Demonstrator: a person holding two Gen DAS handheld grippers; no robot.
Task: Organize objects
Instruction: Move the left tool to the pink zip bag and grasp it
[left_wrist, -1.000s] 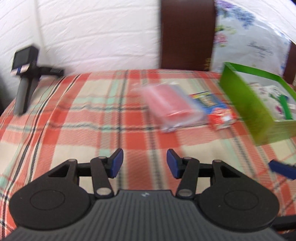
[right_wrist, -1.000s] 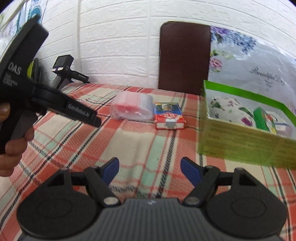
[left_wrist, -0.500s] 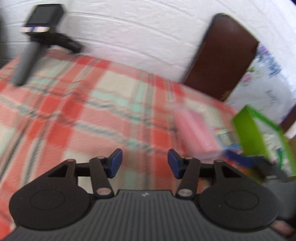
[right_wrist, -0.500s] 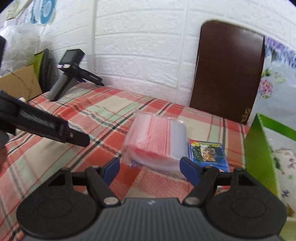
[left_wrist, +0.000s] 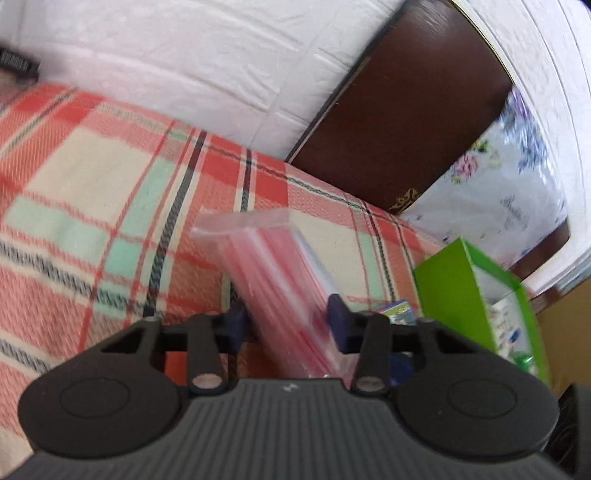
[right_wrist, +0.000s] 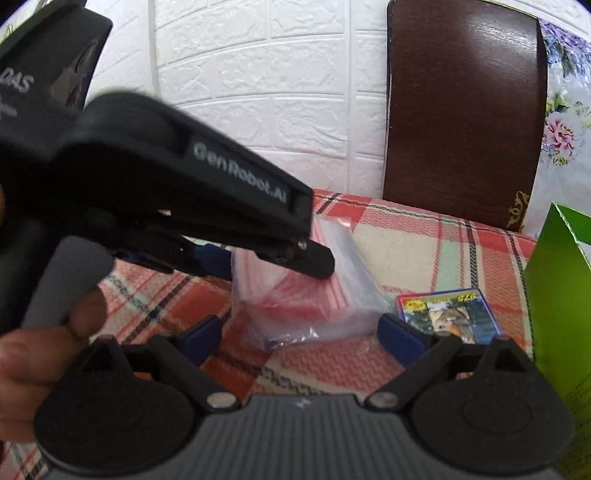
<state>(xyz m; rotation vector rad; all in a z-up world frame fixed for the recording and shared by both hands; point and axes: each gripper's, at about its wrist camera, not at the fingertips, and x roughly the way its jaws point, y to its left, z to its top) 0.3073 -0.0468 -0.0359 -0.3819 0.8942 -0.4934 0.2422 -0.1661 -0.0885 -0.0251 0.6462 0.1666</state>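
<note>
The left gripper (left_wrist: 286, 326) is spread around the bag (left_wrist: 273, 273), at 12 o'clock on the plaid cloth (left_wrist: 74, 206). The right gripper (right_wrist: 299, 334) is spread wide, holding nothing; contact cannot be told.

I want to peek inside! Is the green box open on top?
Open. The green box has no lid on top, and printed packets show inside it.

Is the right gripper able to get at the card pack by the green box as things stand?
Probably yes: the right gripper is open, and the card pack lies uncovered beside the plastic bag, just past its right fingertip.
</note>
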